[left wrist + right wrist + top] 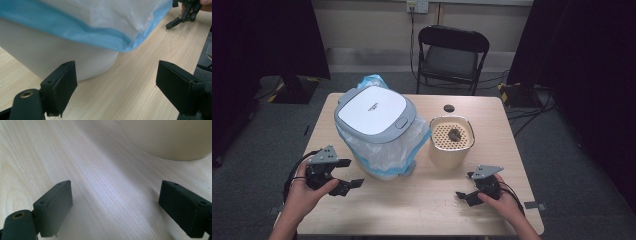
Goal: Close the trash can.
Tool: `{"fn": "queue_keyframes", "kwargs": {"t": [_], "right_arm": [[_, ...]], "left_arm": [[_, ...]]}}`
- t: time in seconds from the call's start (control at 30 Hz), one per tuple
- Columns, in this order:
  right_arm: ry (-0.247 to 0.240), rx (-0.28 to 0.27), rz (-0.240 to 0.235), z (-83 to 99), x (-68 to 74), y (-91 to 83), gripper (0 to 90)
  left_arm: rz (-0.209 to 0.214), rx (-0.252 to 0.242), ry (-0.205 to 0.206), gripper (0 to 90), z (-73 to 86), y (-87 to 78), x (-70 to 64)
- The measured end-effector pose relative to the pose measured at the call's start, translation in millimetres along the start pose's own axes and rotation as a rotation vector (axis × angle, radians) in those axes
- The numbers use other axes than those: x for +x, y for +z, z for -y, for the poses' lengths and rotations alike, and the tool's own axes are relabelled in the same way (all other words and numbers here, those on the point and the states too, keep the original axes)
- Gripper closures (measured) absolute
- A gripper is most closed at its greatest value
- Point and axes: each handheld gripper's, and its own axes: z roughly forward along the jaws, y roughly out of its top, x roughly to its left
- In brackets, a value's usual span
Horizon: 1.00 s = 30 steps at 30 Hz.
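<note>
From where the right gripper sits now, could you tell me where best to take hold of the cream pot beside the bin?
Probably by the rim of the cream pot. It stands upright with an open top, and its body looks wider than the right gripper opens. Come down from above on the near wall, one jaw inside and one outside. The bin crowds its left side.

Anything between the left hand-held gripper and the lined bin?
Nothing visible. The left hand-held gripper, jaws open, faces the white bin across bare table. The blue-edged bag overhangs the bin wall but hangs above the jaws' path.
</note>
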Motion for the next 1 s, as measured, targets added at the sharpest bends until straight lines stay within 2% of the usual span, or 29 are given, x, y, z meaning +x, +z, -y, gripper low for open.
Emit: {"fn": "queue_keyframes", "kwargs": {"t": [0.23, 0.57, 0.9, 1.0], "right_arm": [[0.0, 0.0, -0.001, -0.1, -0.1, 0.1, 10.9], [-0.001, 0.008, 0.0, -1.3, 0.2, 1.4, 8.4], [0.001, 0.015, -0.003, -3.0, 0.6, 3.8, 5.5], [0.001, 0.015, -0.003, -3.0, 0.6, 3.8, 5.5]], "left_arm": [[0.008, -0.01, -0.007, 16.6, 13.5, 6.4, -1.5], [-0.003, 0.016, -0.002, 16.6, 30.8, 18.7, -1.8], [-0.004, 0.025, -0.013, 16.7, 50.6, 38.5, -4.3], [-0.012, 0.036, 0.0, 16.7, 56.5, 44.6, -3.5]]}}
